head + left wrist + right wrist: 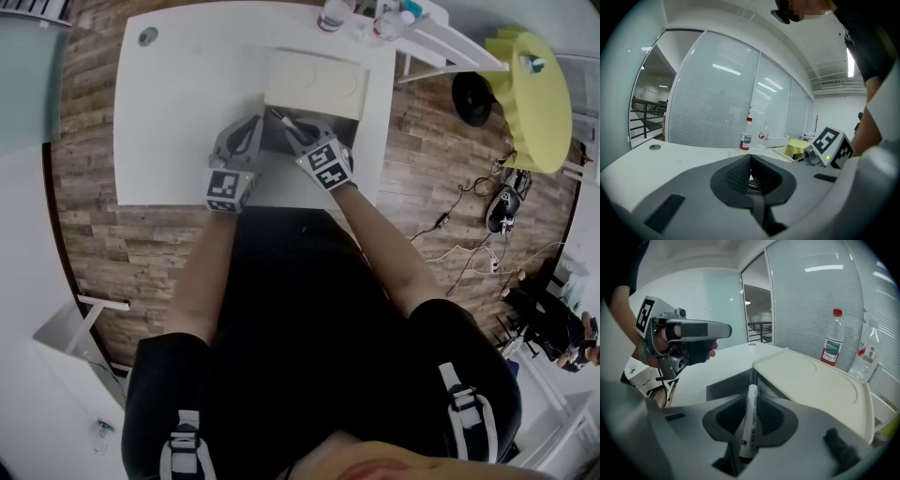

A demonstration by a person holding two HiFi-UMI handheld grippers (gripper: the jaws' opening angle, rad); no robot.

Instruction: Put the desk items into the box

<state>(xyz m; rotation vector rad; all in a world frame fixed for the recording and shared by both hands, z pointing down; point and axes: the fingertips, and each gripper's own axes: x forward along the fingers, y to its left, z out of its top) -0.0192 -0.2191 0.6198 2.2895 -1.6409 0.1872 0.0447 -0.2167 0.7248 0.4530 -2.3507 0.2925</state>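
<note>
- The right gripper [286, 127] is clamped on a marker pen [749, 427]. The pen sits upright between the pads, and its long axis runs straight out along the jaws.
- The pen's far end points at the near left corner of the cream box [314, 84]. The box lies just beyond the claw and a little to its right, on the far side of the white desk [178, 103].
- From where I stand the box's lid [811, 380] looks to be lying flat on top. There is a grey gap or shadowed wall at that near left corner. I cannot tell whether it is an opening.
- My guess is that the next move depends on this: if the lid is on, the pen has nowhere to go until the lid is lifted or slid.
- The left gripper [750, 164] has its jaws pressed together with nothing between them. It hangs just left of the right one, about as near to the box, so it is the free claw for the lid.
- Count: one marker pen, one box, two grippers.
- Two bottles stand at the far edge of the desk beyond the box, one with a red cap [832, 338] and one clear [865, 357].
- I see no other loose items on the desk.
</note>
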